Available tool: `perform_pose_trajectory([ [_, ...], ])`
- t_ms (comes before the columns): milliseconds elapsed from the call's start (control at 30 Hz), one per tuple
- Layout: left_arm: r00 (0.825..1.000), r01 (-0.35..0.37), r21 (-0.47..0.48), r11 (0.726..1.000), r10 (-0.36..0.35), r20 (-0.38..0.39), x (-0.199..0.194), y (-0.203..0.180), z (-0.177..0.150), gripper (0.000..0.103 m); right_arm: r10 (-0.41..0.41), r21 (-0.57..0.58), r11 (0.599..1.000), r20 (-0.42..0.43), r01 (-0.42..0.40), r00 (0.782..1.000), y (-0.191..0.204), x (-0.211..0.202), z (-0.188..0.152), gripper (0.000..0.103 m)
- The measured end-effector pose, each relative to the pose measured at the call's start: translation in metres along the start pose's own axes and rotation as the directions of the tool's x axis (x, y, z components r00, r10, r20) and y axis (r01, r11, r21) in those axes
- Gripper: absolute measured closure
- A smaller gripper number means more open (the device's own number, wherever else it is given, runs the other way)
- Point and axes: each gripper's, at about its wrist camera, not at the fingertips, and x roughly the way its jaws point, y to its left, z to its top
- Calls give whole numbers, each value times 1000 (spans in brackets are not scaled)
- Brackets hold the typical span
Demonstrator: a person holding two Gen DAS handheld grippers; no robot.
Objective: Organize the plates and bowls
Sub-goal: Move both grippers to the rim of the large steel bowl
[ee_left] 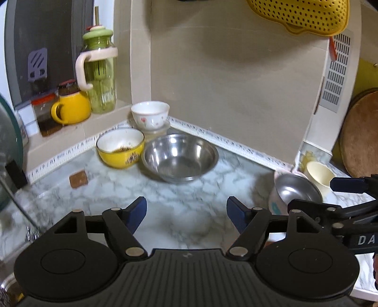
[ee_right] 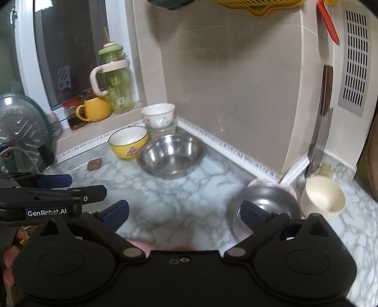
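A large steel bowl (ee_left: 180, 157) (ee_right: 171, 155) sits on the marble counter (ee_left: 165, 198) near the back corner. A yellow bowl (ee_left: 120, 147) (ee_right: 128, 141) stands just left of it. A white flowered bowl (ee_left: 150, 114) (ee_right: 157, 115) rests on a clear container behind them. At the right, a small steel bowl (ee_left: 296, 190) (ee_right: 268, 200) sits in a pink-rimmed bowl, beside a cream cup (ee_left: 320, 176) (ee_right: 322, 197). My left gripper (ee_left: 186, 213) is open and empty above bare counter. My right gripper (ee_right: 185, 213) is open, its right finger at the small steel bowl's near rim.
A green jar (ee_left: 101, 70), a yellow mug (ee_left: 70, 109) and small jars stand on the window ledge. A brown block (ee_left: 78, 179) lies on the counter. A glass lid (ee_right: 21, 132) leans at left. A yellow colander (ee_left: 304, 14) hangs above. A knife (ee_right: 319, 141) and round board (ee_left: 361, 132) lean at right.
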Motion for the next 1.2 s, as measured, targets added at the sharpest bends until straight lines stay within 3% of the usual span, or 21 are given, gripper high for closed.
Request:
perform_pose_trajectory([
  [233, 996, -82, -14, 997, 82, 31, 29, 2, 27, 24, -38, 8, 999, 9, 38, 999, -2, 35, 25, 0],
  [600, 988, -147, -72, 986, 143, -54, 98, 21, 59, 24, -71, 7, 997, 1, 71, 997, -3, 102, 61, 0],
  [900, 976, -172, -110, 979, 154, -153, 159, 44, 72, 24, -90, 22, 995, -115, 93, 989, -8, 173, 77, 2],
  [1200, 955, -205, -98, 974, 178, -236, 213, 57, 70, 24, -108, 39, 992, -219, 119, 970, -15, 231, 82, 18],
])
